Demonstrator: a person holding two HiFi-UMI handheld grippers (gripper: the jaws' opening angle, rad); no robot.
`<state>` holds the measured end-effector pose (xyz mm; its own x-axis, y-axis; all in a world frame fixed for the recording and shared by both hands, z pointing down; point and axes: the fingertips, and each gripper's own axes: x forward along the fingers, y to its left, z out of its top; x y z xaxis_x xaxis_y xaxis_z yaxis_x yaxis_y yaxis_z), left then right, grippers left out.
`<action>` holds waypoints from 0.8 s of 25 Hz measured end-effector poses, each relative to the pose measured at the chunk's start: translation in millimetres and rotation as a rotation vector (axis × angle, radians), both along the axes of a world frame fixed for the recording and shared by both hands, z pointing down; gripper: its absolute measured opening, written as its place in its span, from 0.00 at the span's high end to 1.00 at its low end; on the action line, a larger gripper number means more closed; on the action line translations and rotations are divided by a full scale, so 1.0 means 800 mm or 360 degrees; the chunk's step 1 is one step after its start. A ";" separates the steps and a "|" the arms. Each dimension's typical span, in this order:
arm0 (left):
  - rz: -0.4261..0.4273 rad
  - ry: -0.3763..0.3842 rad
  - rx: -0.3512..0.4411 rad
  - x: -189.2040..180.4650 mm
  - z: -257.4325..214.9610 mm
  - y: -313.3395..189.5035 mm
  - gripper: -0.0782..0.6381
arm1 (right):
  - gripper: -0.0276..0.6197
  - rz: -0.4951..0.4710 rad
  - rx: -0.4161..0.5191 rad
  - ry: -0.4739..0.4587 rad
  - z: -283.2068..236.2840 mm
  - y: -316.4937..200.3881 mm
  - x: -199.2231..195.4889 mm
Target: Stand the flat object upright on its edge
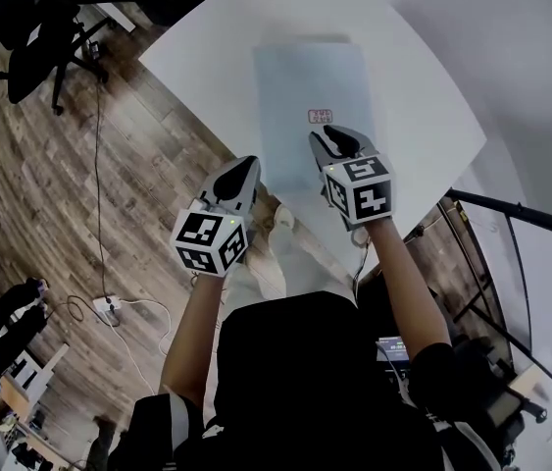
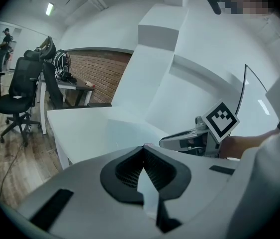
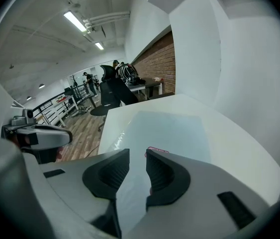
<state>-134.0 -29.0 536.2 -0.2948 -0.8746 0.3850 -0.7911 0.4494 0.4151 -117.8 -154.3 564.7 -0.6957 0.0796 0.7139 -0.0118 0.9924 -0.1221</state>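
The flat object [image 1: 310, 96] is a pale blue-grey sheet lying flat on the white table [image 1: 423, 96], with a small red label [image 1: 320, 116] near its near edge. My right gripper [image 1: 332, 137] hovers over that near edge by the label, jaws a little apart and nothing between them. In the right gripper view the sheet [image 3: 172, 128] shows through the gap of the right gripper [image 3: 137, 153]. My left gripper [image 1: 246, 165] is shut and empty, at the sheet's near left corner by the table edge. The left gripper [image 2: 143, 148] shows its pads together in its own view.
The table's left edge [image 1: 197, 96] drops to a wooden floor with cables [image 1: 99, 165]. A black office chair [image 1: 40, 47] stands at the far left, seen also as the chair [image 2: 18, 91] in the left gripper view. A black bar [image 1: 521, 214] runs along the right.
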 end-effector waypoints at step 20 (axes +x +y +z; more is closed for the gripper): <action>-0.0122 0.0100 -0.0010 -0.007 0.017 0.007 0.88 | 0.56 0.0132 0.0023 0.0140 0.049 -0.047 -0.010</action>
